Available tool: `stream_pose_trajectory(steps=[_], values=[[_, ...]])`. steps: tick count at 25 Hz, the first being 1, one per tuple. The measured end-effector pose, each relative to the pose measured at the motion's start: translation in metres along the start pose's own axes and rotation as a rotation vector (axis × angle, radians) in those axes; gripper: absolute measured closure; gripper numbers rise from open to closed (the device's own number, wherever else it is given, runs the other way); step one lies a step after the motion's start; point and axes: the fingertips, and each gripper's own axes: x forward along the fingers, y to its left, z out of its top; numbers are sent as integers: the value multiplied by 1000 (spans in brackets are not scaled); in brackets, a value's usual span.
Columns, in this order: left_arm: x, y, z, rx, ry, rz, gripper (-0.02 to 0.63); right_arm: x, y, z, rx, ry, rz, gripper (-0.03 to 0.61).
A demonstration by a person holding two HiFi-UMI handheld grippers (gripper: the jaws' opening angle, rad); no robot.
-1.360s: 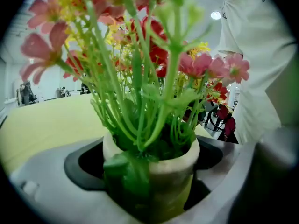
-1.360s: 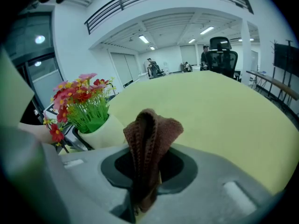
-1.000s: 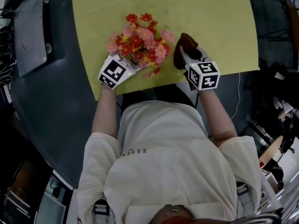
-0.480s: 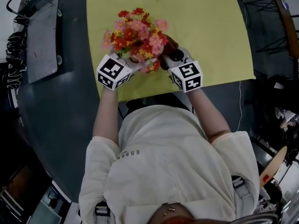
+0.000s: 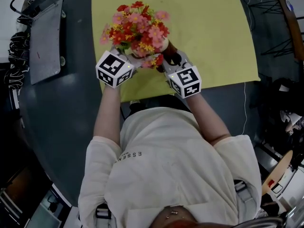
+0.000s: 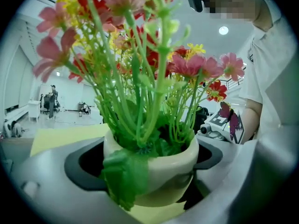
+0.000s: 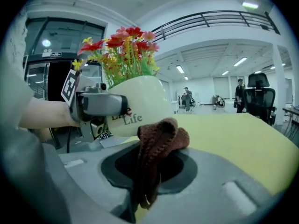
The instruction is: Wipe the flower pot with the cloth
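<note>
One flower pot [image 5: 163, 45] stands over the near edge of a single yellow mat [image 5: 213, 27] on the dark counter [image 5: 71, 118]. It is cream, with the word "Life" printed on its side, and carries one bunch of red, pink and yellow flowers [image 5: 135, 27].

There are two hand-held grippers, one on each side of the pot. The left hand-held gripper [image 5: 135, 61] is at the pot's left; its two jaws are clamped on the pot's body just under the rim, one jaw on each side, with a green leaf hanging down the pot's front. Whether the pot's base rests on the mat cannot be told.

The right hand-held gripper [image 5: 171, 61] is at the pot's right, its jaws closed on the one brown knitted cloth [image 7: 156, 139]. The cloth bunches up above the jaws, just beside the pot's lower side; contact cannot be made out.

Well to the pot's left, off the mat, one grey board [image 5: 45, 39] lies on the counter.
</note>
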Motion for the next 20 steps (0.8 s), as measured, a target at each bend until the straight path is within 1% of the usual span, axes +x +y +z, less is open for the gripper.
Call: stream_pose_trajectory(steps=[4,9,14,15,17,20], values=[[0,-3,14,-19,-42,15,55,2,25,8,-17,-30,56,523],[-5,-4,27,-30,-72,33,54,7,49,16,-14,-66,87,523],[-13,-4,35,-38,-86,31,54,14,73,14,-64,-58,153,523],[-14,-4,37,-41,-86,29,54,14,73,12,-68,-53,153,523],[-17,-5,40,-54,-84,22,54,14,61,11,-63,-47,124,523],[-24,-4,47,-73,-79,4,54,15,29,25,-60,-62,33,523]])
